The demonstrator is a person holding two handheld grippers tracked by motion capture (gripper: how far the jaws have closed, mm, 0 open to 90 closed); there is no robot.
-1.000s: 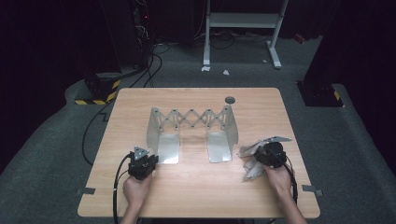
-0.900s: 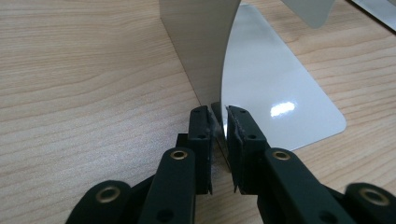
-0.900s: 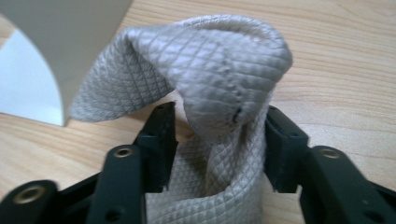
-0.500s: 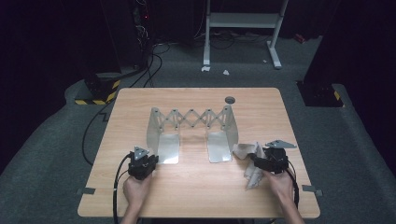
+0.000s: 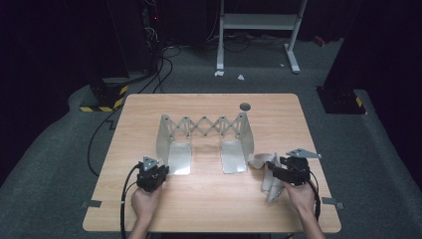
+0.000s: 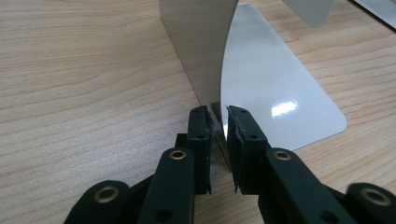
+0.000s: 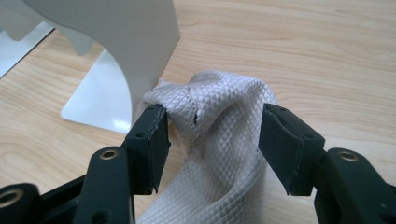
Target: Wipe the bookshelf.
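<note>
The cloth (image 7: 219,135) is lying bunched near the desk's (image 5: 209,102) right edge, toward its near right corner, just beside the right plate of the metal rack (image 5: 204,142). It is pale grey-white, woven in a fine diamond grid, and it is folding into a knot-like hump with a dark crease down its middle. From the high view it is showing as 1 crumpled lobe touching the rack's right foot and a longer strip running toward the near edge. The right gripper (image 7: 212,140) is standing over it with its jaws spread; they have just been opening and then closing slightly, and the hump is sitting between the 2 pads, whether touching the left one I cannot tell. The left gripper (image 6: 218,135) is sitting near the desk's near left corner, its jaws drawn close and clamped on the thin edge of the rack's left plate.

The cloth's lower end is running out of the right gripper view's bottom, and the right hand (image 5: 298,191) is covering part of the strip from above. The rack's scissor links are too small to count.
</note>
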